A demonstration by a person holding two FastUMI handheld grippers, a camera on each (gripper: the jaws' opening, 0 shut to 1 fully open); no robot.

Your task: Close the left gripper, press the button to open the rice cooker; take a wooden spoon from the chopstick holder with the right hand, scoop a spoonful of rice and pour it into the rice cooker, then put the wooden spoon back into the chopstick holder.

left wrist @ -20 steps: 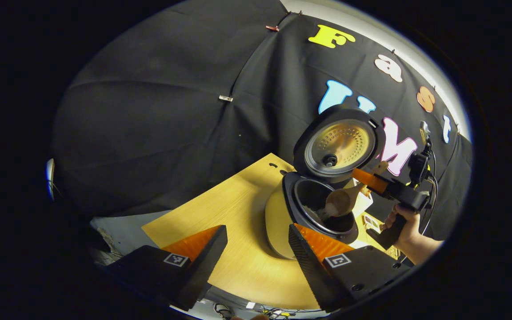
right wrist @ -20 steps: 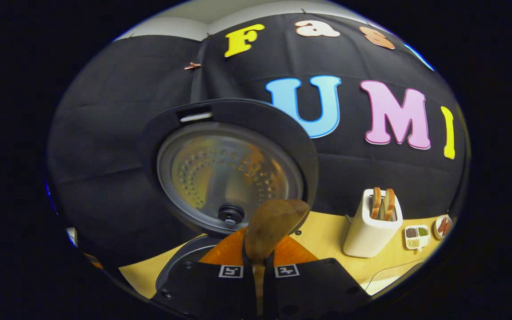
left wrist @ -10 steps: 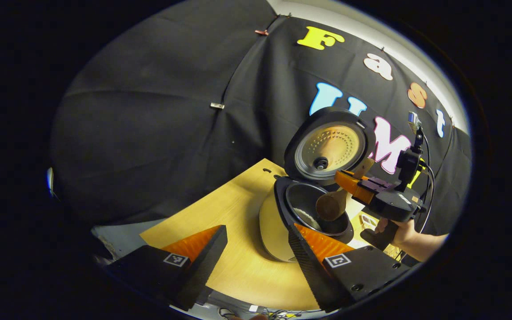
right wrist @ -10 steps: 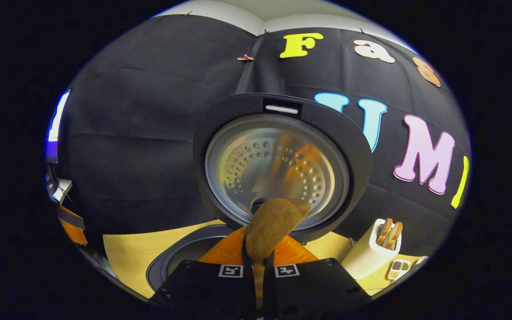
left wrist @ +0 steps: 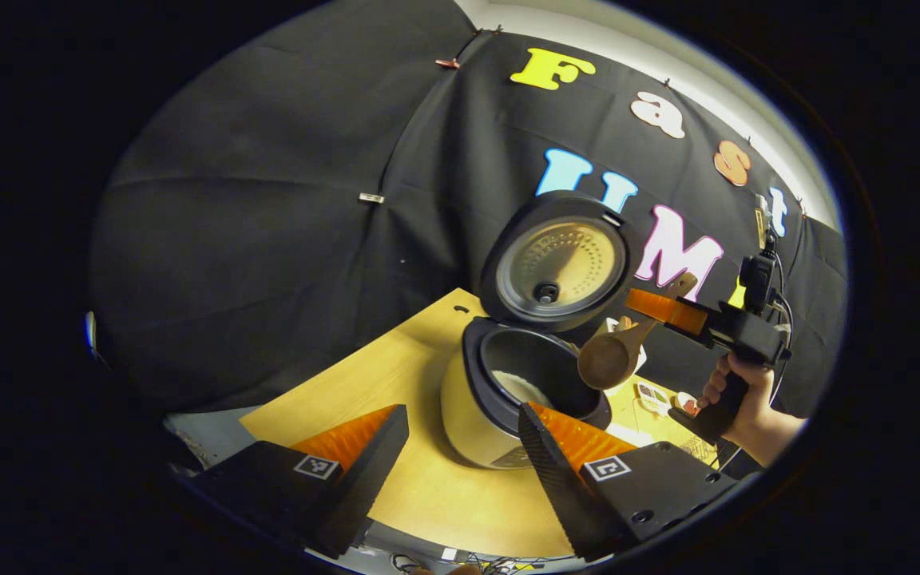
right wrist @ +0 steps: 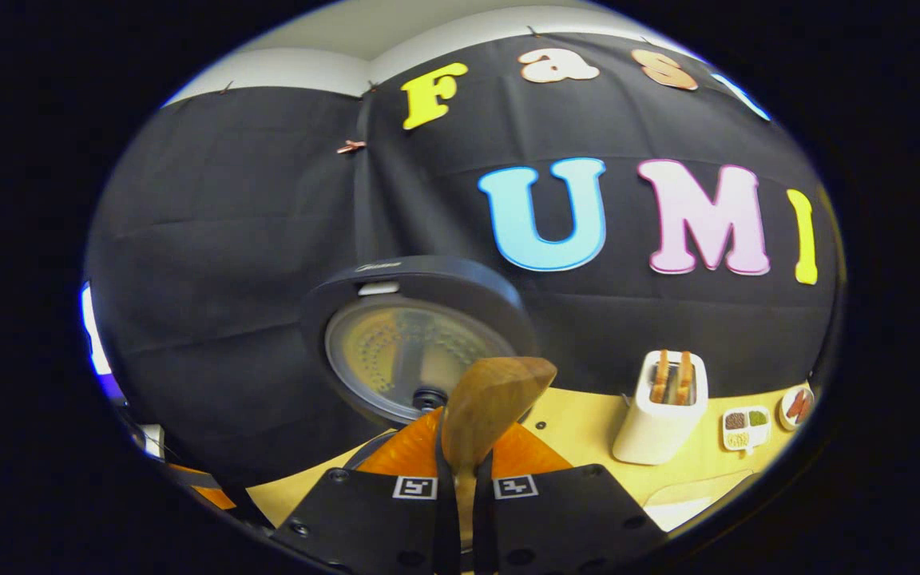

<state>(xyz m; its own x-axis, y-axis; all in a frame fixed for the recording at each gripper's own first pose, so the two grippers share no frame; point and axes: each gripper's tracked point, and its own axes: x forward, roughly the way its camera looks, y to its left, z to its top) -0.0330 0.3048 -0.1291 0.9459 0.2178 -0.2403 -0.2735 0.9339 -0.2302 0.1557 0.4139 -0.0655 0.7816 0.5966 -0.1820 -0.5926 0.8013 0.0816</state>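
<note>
table (left wrist: 420, 375): pale wood, being seen under everything in the left gripper view.
rice cooker (left wrist: 476, 407): being stood on the table, lid (left wrist: 560, 259) being held upright and open; white rice (left wrist: 520, 387) being seen in the dark inner pot.
left gripper (left wrist: 460, 427): fingers being kept apart, nothing between them, the cooker lying just beyond.
right gripper (right wrist: 464, 463): being held by a hand (left wrist: 739, 395); fingers being clamped on the handle of the wooden spoon (right wrist: 488, 407).
wooden spoon: bowl being held in the air just beside the cooker's rim.
toaster (right wrist: 660, 419): white, being stood on the table, well apart.
</note>
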